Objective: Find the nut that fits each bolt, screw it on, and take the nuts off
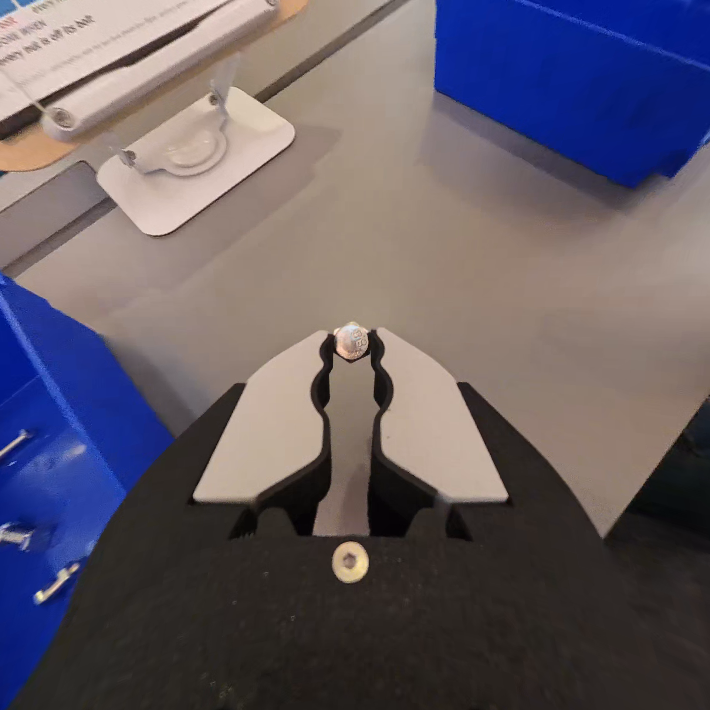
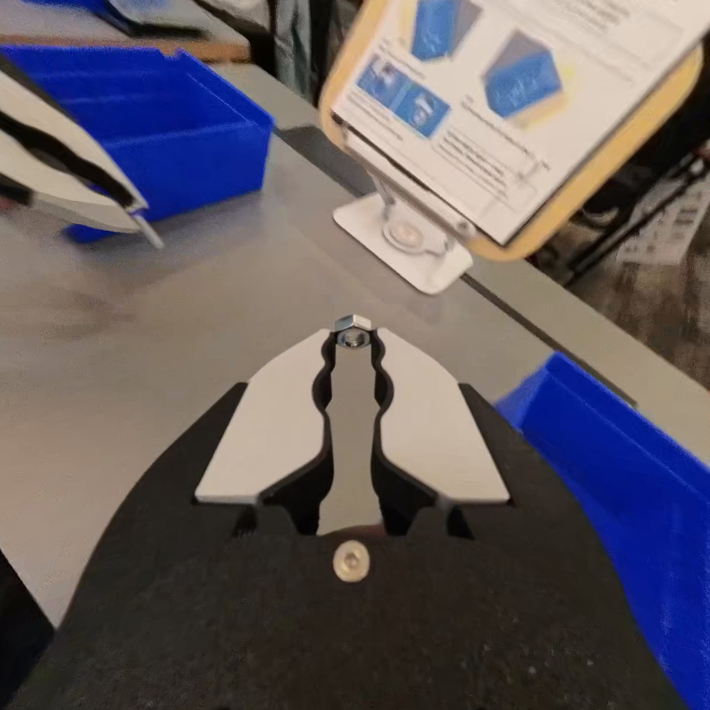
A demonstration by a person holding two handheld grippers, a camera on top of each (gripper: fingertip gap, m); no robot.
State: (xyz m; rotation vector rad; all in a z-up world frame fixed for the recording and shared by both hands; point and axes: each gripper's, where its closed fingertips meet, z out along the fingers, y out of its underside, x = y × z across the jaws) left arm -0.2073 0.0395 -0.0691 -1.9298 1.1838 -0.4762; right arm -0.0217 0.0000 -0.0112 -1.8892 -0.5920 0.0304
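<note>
Left hand-held gripper (image 1: 350, 338) clenched on a bolt (image 1: 350, 343) by its hex head, right at the fingertips — head facing the camera, shank pointing away, out of sight in that view. Seen from the right wrist view at far left: that same gripper (image 2: 132, 210) with the threaded shank (image 2: 150, 232) jutting down and to the right over the grey tabletop (image 2: 215, 307). Right hand-held gripper (image 2: 351, 338) clenched on a small hex nut (image 2: 351, 332), pinched at the very tips, bore facing the camera. Bolt and nut well apart, both held clear above the tabletop.

Step in hand, most likely: bringing nut to bolt tip for a trial fit. Best done by lining the bore with the shank axis first, then meeting the tip squarely and turning gently — no forcing, since a tilted start risks cross-threading, and a wrong size will simply refuse. Shallow fingertip grip on both parts, so light side load only, or either may slip. Blue bins (image 2: 169, 130) at far left and near right (image 2: 614, 461) for sorting.
</note>
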